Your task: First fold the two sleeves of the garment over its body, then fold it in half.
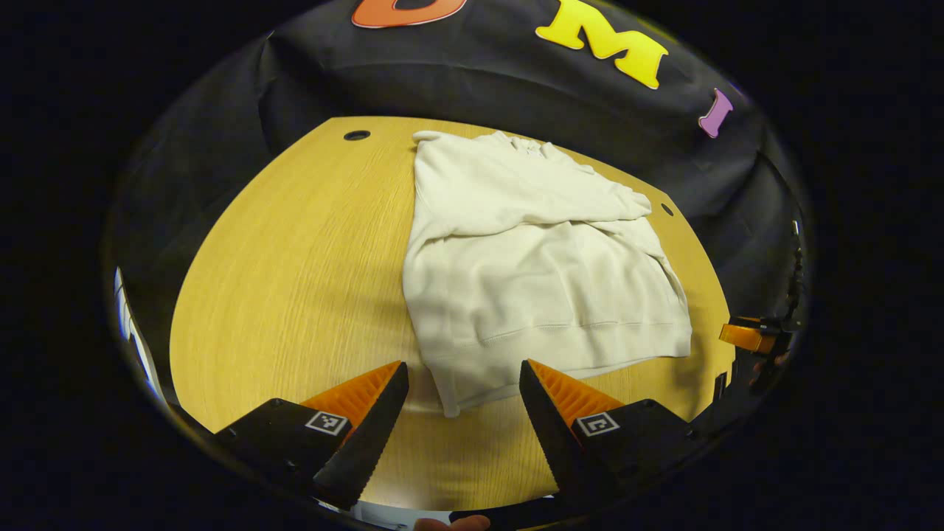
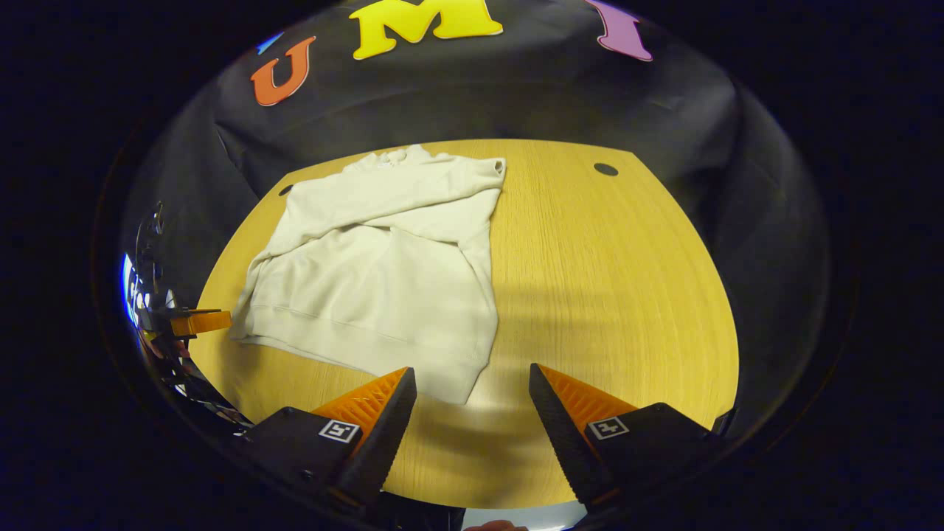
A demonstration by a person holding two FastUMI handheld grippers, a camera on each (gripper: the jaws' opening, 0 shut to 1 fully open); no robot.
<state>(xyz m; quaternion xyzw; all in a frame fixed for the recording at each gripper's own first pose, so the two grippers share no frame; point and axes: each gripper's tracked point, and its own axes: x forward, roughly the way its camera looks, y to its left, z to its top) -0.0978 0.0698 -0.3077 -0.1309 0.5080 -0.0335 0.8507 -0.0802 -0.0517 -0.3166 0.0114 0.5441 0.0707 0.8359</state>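
- Garment (image 1: 538, 273): pale sweatshirt lying flat on the wooden worktop (image 1: 295, 280), collar toward the booth wall, hem toward the person; both sleeves appear already laid across the chest
- Judged step in hand: the fold in half, hem carried up to the collar
- Left gripper (image 1: 463, 413): jaws spread, holding nothing, poised just short of the near hem corner
- Right gripper (image 2: 472, 420): jaws spread, holding nothing, near the opposite hem corner
- To do it well: take each hem corner through all cloth layers, lift both together and level, carry to the shoulders, lay down without dragging the crossed sleeves out of place
- Risk: hem corner on the left side juts out unevenly; a shallow pinch may catch one layer only
- Surroundings: two small round holes in the worktop near the far edge, one (image 2: 605, 169) well apart from the cloth; nothing else lies in the path
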